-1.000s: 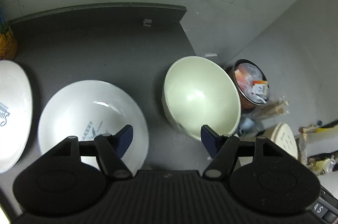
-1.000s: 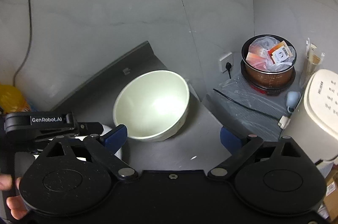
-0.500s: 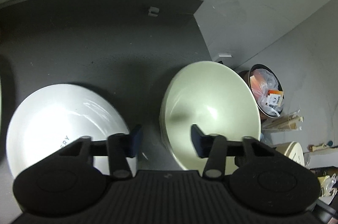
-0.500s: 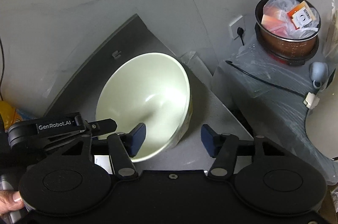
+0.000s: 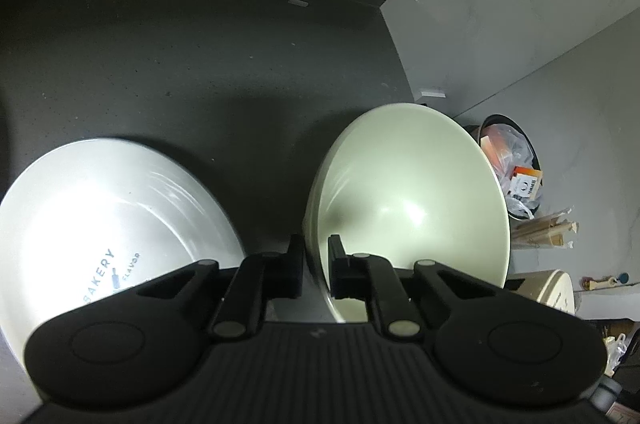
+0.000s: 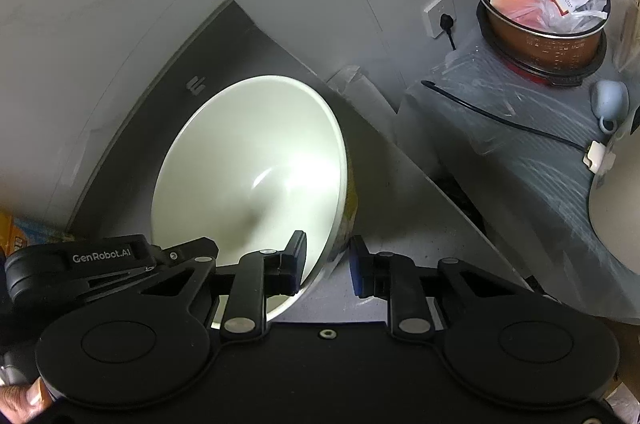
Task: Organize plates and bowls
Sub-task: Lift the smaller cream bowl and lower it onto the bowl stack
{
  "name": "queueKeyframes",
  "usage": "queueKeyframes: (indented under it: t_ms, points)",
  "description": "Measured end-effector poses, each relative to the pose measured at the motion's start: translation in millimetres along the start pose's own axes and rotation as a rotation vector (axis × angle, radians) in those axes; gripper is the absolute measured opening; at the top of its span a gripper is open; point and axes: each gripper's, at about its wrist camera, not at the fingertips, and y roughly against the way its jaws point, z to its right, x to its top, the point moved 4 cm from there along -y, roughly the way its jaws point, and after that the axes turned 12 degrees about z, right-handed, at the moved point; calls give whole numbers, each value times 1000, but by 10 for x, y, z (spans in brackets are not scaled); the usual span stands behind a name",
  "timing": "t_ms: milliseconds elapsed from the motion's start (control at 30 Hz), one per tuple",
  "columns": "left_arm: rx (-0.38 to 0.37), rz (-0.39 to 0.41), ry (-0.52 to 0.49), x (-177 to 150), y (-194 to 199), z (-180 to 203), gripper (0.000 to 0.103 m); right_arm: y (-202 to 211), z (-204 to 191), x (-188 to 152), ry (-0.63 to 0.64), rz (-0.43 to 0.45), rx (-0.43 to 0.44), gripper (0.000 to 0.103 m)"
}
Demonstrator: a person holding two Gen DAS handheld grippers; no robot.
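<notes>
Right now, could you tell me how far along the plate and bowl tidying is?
Nothing looks stacked yet. In hand: the left hand-held gripper is shut on the near rim of the pale green bowl, while the right hand-held gripper straddles the opposite rim, its jaws apart. Left to do: the white Bakery plate lies separately on the dark counter beside the bowl, so the grouping remains.

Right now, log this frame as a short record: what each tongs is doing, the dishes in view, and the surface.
left tongs: closed on the near-left rim of the bowl, one finger inside, one outside
right tongs: astride the bowl's right rim, a gap showing on the outer side
bowl: pale green, empty, on the counter
plate: white, "BAKERY" print, left of the bowl, apart from it
counter: dark, against a grey wall
</notes>
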Motion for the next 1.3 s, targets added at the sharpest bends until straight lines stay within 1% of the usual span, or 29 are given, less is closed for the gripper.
queueKeyframes:
  t_ms: [133, 333, 533, 800, 967, 1300]
  points:
    - [-28, 31, -21, 2, 171, 27, 11, 150, -61, -23, -7, 30, 10, 23]
    - [-64, 55, -55, -16, 485, 41, 10, 473, -262, -76, 6, 92, 5, 23]
    - [-101, 57, -92, -142, 790, 23, 11, 829, -339, -209, -1, 162, -11, 23]
    - [-147, 66, -157, -335, 1209, -39, 11, 1199, -363, -487, -40, 217, -19, 23]
    - [-170, 70, -185, -479, 1435, -97, 11, 1411, -441, -696, -58, 246, -41, 23]
    - [-201, 52, -226, -834, 1771, -279, 11, 1763, -486, -1073, -70, 292, -72, 23]
